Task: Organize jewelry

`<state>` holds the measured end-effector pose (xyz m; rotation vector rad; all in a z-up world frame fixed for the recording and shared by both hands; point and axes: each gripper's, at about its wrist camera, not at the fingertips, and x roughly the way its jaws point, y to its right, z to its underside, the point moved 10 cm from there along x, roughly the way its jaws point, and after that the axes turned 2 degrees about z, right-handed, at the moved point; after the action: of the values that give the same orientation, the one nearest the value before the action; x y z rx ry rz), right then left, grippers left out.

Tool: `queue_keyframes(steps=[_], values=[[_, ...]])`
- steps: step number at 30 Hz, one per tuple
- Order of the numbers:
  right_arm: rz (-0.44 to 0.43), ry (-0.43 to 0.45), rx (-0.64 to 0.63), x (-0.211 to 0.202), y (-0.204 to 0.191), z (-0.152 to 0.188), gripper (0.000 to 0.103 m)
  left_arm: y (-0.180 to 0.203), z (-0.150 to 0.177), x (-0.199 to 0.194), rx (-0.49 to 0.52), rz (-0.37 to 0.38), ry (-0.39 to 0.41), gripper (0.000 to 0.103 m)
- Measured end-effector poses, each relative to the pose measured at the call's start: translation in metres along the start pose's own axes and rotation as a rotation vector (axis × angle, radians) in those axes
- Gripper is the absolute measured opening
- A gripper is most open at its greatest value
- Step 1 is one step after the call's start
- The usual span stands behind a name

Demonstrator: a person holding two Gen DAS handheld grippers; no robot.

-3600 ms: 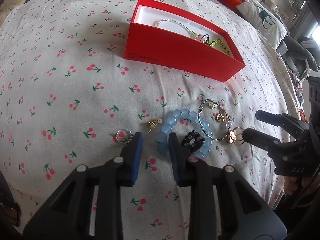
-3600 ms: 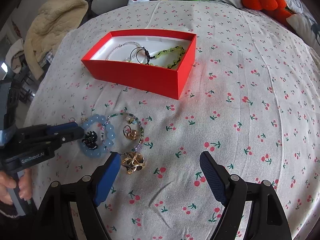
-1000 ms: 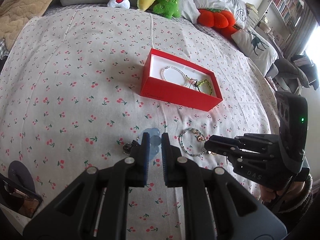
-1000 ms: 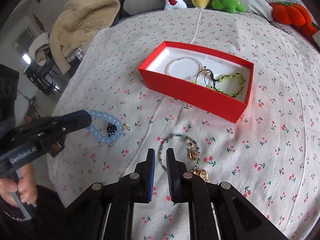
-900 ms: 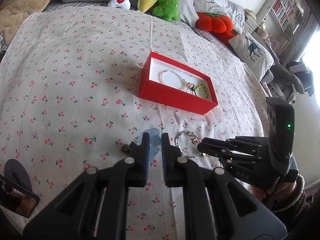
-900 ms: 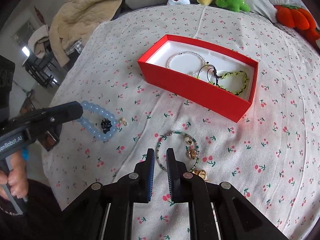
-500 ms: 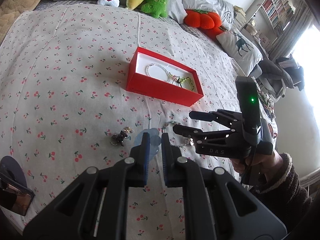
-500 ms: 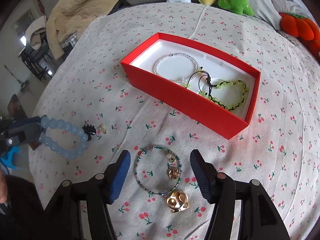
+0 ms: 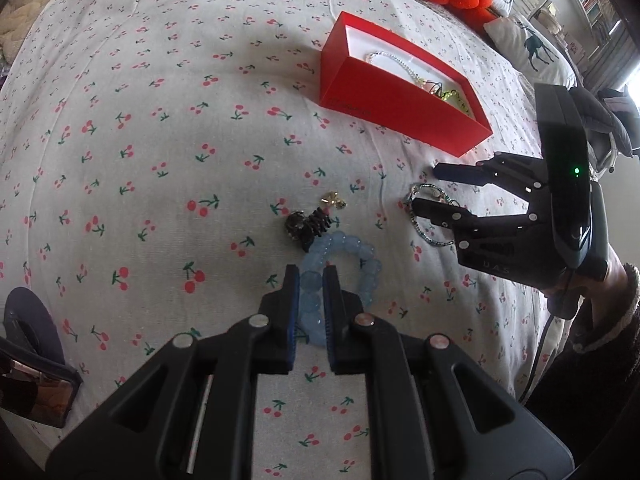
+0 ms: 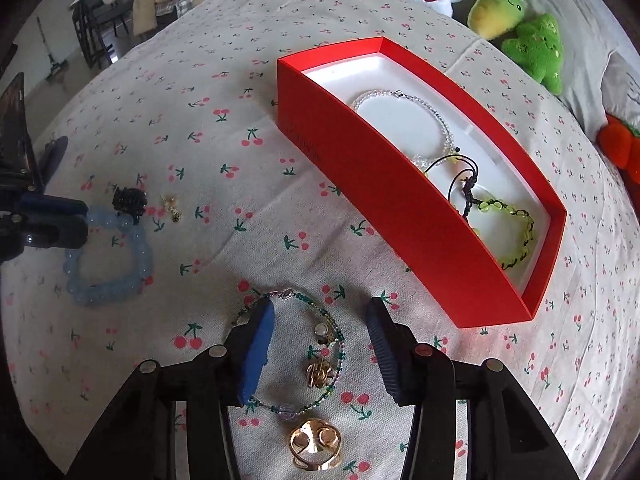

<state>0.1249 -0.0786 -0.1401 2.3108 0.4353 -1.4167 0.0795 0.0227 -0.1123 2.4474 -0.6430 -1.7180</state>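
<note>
Left wrist view: left gripper (image 9: 311, 285) was clamped on the near side of the blue bead bracelet (image 9: 352, 258), pads pinching one bead, the rest of the loop lying on the cherry-print bed sheet (image 9: 160, 120). Just beyond the bracelet sat a black hair clip (image 9: 314, 222), touching or nearly touching the beads, with a small gold earring (image 9: 333, 199) just past it. Red box (image 9: 400, 108) sat farther back on the bed, open top, holding a clear bead bracelet (image 9: 390, 60) and a green-and-black cord bracelet (image 9: 452, 94).

Right wrist view: right gripper (image 10: 320, 348) had its jaws wide apart, low over the thin green bead bracelet (image 10: 296, 344), gripping nothing. Left pad overlapped the loop's left edge; right pad was outside the loop. Inside the loop lay a small gold charm (image 10: 320, 372); just beside the loop, nearer the camera, a gold ring (image 10: 316, 446). Same box (image 10: 384, 208) sat just beyond, right of centre, with both bracelets lying on its white liner. Blue bracelet (image 10: 108, 264) showed at left, its top end in the left gripper (image 10: 56, 224). Plush toys (image 10: 500, 4) lined the far edge of the bed.
</note>
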Motion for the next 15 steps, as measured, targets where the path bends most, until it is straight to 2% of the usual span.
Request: queue_keyframes(steps=[5,9,13,15], values=[[-0.021,0.022,0.009,0.002,-0.001,-0.004,0.044,-0.005,0.002,0.005,0.022,-0.017,-0.012,0.013],[-0.049,0.029,0.018,0.005,-0.004,-0.01,0.03,-0.006,0.004,0.007,0.048,-0.046,-0.021,0.023],[-0.071,0.037,0.029,0.007,-0.007,-0.015,0.019,-0.006,0.002,0.015,0.06,-0.071,-0.028,0.023],[-0.08,0.038,0.033,0.008,-0.007,-0.017,0.01,-0.005,0.001,0.018,0.086,-0.091,-0.029,0.023]])
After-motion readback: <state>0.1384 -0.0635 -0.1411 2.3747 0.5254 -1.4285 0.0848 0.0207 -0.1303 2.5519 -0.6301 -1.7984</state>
